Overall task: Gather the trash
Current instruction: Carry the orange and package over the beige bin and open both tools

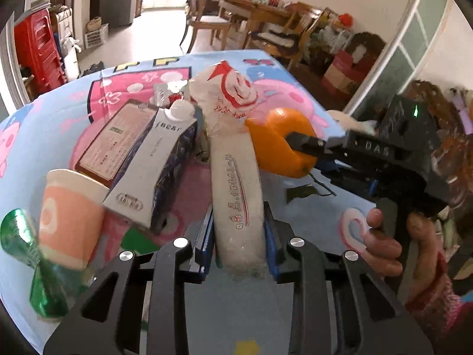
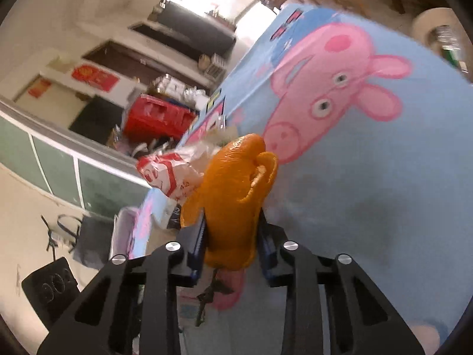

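Note:
In the left wrist view my left gripper (image 1: 238, 236) is shut on a long white plastic bag (image 1: 236, 177) with red print, which sticks up between the blue pads over the cartoon tablecloth (image 1: 59, 118). To its right my right gripper (image 1: 301, 145), held by a hand (image 1: 384, 251), grips an orange peel (image 1: 278, 145). In the right wrist view the right gripper (image 2: 232, 236) is shut on that orange peel (image 2: 233, 195), which is lifted above the cloth (image 2: 354, 192). The white bag (image 2: 165, 174) shows just left of the peel.
A white and blue carton (image 1: 153, 165) leans on a brown box (image 1: 118, 139). A pink paper cup (image 1: 68, 216) and crushed green foil (image 1: 26, 254) lie at the left. A dark scrap (image 1: 301, 192) lies on the cloth. Chairs and a wooden table (image 1: 254, 9) stand behind.

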`<state>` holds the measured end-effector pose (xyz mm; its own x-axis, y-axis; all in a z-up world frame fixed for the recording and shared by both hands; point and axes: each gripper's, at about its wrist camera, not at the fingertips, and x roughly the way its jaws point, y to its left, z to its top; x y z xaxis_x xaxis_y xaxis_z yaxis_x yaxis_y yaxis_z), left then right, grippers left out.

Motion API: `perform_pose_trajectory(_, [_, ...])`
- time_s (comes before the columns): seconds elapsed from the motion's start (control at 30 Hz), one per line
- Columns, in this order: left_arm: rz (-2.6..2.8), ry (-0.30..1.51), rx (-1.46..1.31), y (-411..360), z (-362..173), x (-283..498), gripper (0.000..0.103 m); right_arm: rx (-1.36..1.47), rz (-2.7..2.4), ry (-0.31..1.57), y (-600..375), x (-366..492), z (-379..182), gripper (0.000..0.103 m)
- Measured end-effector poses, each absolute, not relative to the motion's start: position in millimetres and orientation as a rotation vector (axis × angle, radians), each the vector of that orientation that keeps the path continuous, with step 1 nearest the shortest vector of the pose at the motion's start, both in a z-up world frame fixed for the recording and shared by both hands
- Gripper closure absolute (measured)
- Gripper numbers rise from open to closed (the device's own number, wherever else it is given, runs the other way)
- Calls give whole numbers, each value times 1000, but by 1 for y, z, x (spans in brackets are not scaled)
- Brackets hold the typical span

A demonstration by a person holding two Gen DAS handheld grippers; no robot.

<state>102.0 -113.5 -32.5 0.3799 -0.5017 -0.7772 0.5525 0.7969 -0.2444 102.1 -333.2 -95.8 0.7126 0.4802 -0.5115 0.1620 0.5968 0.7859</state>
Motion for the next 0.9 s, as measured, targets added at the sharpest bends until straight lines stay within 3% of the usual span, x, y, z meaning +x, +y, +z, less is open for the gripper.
perform_pose_trajectory(0.47, [-964,938,44,-181,6,76,75,1045,-27,577,-448,10,-69,78])
perform_pose_trajectory(0.7, [-1072,957,102,-263,11,98,75,1018,-162,457,-516,-10,-54,77])
perform_pose_trajectory(0.9, [-1160,961,147,-356,5,128,74,914,-329,542,-567,1,-78,76])
